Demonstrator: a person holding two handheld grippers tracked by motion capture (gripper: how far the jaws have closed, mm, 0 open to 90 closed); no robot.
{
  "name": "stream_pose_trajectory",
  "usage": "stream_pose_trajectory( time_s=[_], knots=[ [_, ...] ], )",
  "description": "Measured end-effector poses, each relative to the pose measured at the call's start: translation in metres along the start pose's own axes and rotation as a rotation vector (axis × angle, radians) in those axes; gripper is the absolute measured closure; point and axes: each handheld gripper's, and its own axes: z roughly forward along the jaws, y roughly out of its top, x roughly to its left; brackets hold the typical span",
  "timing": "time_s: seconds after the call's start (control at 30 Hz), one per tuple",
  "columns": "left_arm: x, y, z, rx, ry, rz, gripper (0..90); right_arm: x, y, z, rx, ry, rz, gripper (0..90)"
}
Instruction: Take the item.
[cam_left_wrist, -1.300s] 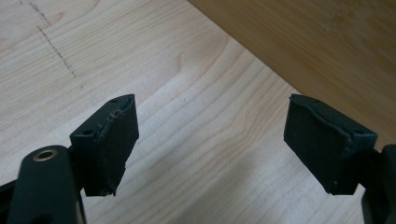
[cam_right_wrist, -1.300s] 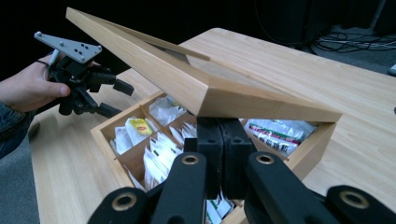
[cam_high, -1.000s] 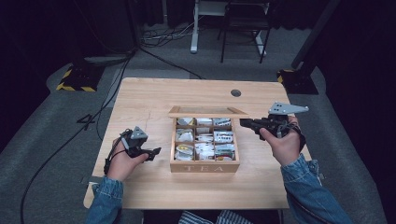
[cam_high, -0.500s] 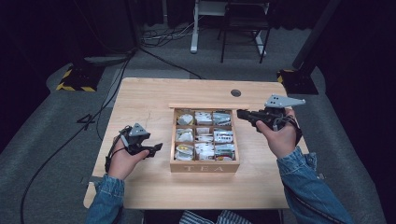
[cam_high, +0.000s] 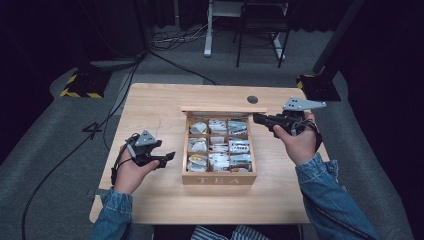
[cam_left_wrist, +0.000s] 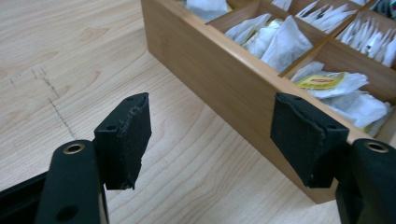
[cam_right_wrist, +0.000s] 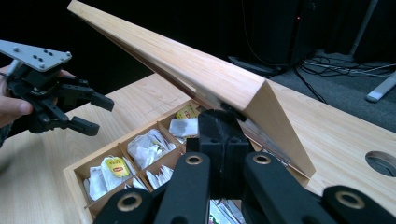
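Touching closed jaws: lid (cam_right_wrist: 205, 70)

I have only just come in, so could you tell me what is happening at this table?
A person is working on a wooden tea box full of tea bags with a pair of tongs in each hand. The right tongs, shut, sit at the raised lid. The left tongs hover open beside the box's left wall, holding nothing.

Left tongs (cam_high: 167, 159) low, jaws spread wide, right tongs (cam_high: 257, 119) raised, jaws pressed together
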Motion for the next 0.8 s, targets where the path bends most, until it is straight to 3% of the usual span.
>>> stream_pose_trajectory(
  time_s=[0.3,0.37,0.47,0.5,0.53,0.57,0.67,0.8],
  knots=[
    [-0.013,0.016,-0.009,-0.046,-0.029,0.031,30.0,-0.002,0.001,0.001,0.000,0.002,0.008,90.0],
    [-0.019,0.021,-0.010,-0.060,-0.047,0.042,30.1,-0.002,0.001,0.002,-0.001,0.000,0.008,90.0],
    [-0.038,0.038,-0.013,-0.094,-0.053,0.096,30.7,-0.002,0.002,0.002,0.000,-0.003,0.010,90.0],
    [-0.038,0.038,-0.013,-0.094,-0.053,0.096,30.8,-0.002,0.002,0.002,0.000,-0.003,0.010,90.0],
    [-0.051,0.048,-0.013,-0.122,-0.094,0.129,31.3,-0.001,0.002,0.002,0.002,-0.007,0.011,90.0],
    [-0.051,0.048,-0.013,-0.122,-0.094,0.129,31.5,-0.001,0.002,0.002,0.002,-0.007,0.011,90.0],
    [-0.075,0.064,-0.002,-0.147,-0.176,0.164,32.0,0.000,0.000,0.004,0.004,-0.010,0.011,90.0],
    [-0.087,0.071,0.014,-0.112,-0.199,0.176,32.0,-0.001,-0.002,0.005,0.005,0.000,0.018,90.0]
  ],
)
